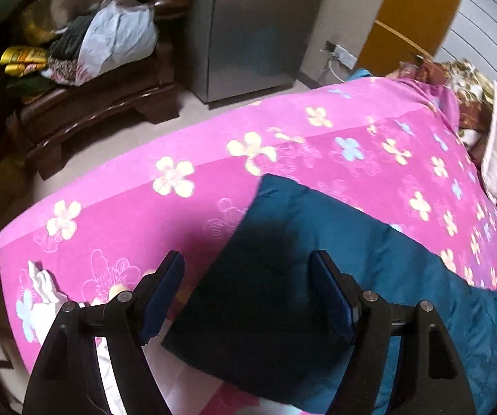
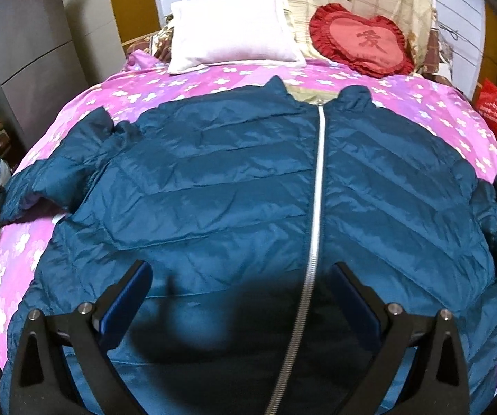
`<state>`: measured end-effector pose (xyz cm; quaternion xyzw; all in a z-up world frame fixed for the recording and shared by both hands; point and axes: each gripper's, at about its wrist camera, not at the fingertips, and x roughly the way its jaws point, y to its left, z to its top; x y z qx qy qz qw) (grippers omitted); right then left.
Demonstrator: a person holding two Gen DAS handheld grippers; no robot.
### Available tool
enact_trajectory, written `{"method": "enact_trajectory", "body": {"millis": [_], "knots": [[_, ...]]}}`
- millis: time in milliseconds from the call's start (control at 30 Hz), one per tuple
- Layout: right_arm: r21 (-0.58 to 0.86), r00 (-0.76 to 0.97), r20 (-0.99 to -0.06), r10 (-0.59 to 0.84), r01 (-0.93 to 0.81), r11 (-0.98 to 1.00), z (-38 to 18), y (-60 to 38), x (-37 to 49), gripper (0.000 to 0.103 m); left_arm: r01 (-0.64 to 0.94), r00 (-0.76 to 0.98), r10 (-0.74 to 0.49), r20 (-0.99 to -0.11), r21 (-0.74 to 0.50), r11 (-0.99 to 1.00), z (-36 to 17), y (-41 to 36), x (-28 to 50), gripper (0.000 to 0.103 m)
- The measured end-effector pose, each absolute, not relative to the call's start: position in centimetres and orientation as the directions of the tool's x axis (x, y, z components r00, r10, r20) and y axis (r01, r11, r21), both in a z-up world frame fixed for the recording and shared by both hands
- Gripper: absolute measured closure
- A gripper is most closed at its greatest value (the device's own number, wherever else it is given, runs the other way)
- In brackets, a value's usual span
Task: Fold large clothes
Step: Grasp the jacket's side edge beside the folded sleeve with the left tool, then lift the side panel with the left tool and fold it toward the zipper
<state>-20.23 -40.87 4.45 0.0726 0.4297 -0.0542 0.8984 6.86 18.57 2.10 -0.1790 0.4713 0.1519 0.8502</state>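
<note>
The left tool (image 1: pixel 248 297) is held with its jaws apart and nothing between the pads; directly ahead of it, at twelve o'clock, the cuff end of the left sleeve (image 1: pixel 334 259) is seen, its square edge lying just under the fingertips. From there the sleeve runs away toward three to four o'clock, so its long axis is laid across the tool's line rather than along it.

The right tool (image 2: pixel 241 297) is likewise held apart and empty, over the lower front of the blue puffer jacket (image 2: pixel 213 180). The jacket is spread face up on the pink flowered bedspread (image 2: pixel 196 83), zipped shut, with the silver zipper (image 2: pixel 317 190) running from between the jaws toward twelve o'clock, up to the collar. The sleeves are spread out at nine and three o'clock.

The left sleeve is judged the nearer target, and the left tool the nearer to it; a fold of that sleeve inward toward the zipper line is the likely next move.
</note>
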Motion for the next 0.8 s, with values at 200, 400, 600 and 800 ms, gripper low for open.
{"method": "enact_trajectory", "body": {"millis": [200,400,600,800], "knots": [[0.07,0.614,-0.788,-0.036,0.149,0.986,4.1,-40.2,-19.8,0.0,-0.384,0.505,0.088,-0.859,-0.133,0.914,1.5,17.7,7.6,0.054],[0.078,0.6,-0.799,-0.038,0.166,0.983,3.7,-40.3,-19.6,0.0,-0.277,0.542,0.065,-0.838,-0.105,0.955,2.1,15.1,8.1,0.103],[0.082,0.614,-0.788,-0.034,0.159,0.984,4.5,-40.2,-20.3,0.0,-0.187,0.624,-0.03,-0.781,-0.187,0.964,5.6,13.0,5.8,0.103],[0.096,0.63,-0.776,-0.042,0.183,0.978,5.5,-41.4,-21.3,0.0,-0.042,0.708,-0.13,-0.694,-0.225,0.973,11.5,8.5,2.5,0.103]]}}
